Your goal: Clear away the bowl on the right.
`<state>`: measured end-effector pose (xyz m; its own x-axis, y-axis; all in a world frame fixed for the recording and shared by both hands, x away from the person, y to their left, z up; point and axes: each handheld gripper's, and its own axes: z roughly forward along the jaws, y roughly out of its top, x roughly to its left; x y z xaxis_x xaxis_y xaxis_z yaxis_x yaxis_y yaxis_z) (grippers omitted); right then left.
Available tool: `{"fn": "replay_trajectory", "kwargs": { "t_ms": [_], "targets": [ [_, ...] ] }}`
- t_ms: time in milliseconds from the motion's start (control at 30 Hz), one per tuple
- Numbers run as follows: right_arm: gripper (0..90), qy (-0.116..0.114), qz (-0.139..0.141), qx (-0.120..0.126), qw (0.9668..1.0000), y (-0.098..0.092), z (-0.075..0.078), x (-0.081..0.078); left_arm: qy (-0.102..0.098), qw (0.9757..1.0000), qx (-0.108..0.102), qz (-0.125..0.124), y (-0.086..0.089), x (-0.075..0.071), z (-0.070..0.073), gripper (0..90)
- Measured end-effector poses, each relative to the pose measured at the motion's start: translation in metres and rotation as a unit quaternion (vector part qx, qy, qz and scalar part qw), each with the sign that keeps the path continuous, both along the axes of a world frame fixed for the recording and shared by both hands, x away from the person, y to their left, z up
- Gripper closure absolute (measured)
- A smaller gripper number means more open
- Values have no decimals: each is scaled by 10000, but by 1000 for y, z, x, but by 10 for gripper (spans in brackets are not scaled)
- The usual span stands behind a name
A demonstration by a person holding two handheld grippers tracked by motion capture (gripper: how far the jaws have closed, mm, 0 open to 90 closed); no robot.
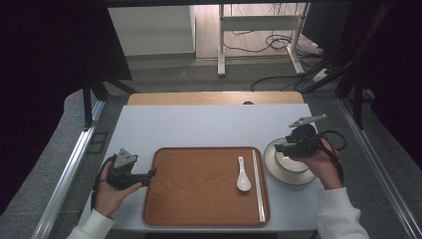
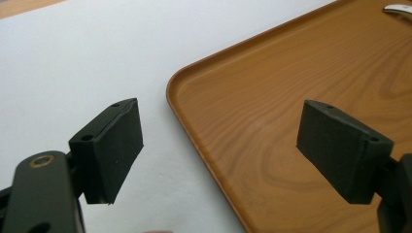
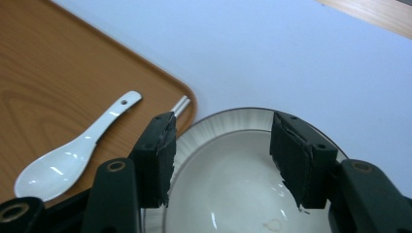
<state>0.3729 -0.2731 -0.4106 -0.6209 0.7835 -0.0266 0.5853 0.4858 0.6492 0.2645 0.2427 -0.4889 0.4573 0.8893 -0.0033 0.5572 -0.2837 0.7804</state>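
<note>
A wooden tray (image 1: pixel 199 189) lies on the white table, with a white ceramic spoon (image 1: pixel 243 177) and a pair of white chopsticks (image 1: pixel 258 184) along its right side. A white bowl (image 1: pixel 288 167) stands on the table just right of the tray. My right gripper (image 1: pixel 278 147) hovers over the bowl's left rim. In the right gripper view its jaws (image 3: pixel 221 155) stand open above the bowl (image 3: pixel 228 194), with the spoon (image 3: pixel 73 155) and the chopstick tips (image 3: pixel 180 106) to their left. My left gripper (image 1: pixel 152 173) sits at the tray's left edge, open (image 2: pixel 218 145) across the tray's corner (image 2: pixel 272 97), holding nothing.
The white tabletop (image 1: pixel 209 124) stretches behind the tray to a wooden strip (image 1: pixel 214 98) at the far edge. Beyond that are a floor, a desk frame (image 1: pixel 259 30) and cables. A metal rail (image 1: pixel 69 169) runs along the table's left side.
</note>
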Motion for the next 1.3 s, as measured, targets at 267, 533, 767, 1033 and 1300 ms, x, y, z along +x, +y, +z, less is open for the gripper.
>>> {"fn": "replay_trajectory", "kwargs": {
  "t_ms": [267,533,767,1033,1300],
  "targets": [
    [421,-81,-454,-49,9989,-24,4,6,-19,10000,-30,-5,0,-1,1,164],
    [412,-1,-806,-181,9966,-39,2,13,2,10000,-4,-49,-2,0,1,163],
    [392,236,-1001,-565,9931,-46,-10,22,4,10000,5,-70,-4,1,1,164],
    [384,546,-1164,-657,9895,-58,-20,23,27,10000,30,-78,-5,2,0,163],
    [411,990,-1159,-721,9857,-57,-37,28,38,9999,56,-87,-6,2,0,163]
  ]
}}
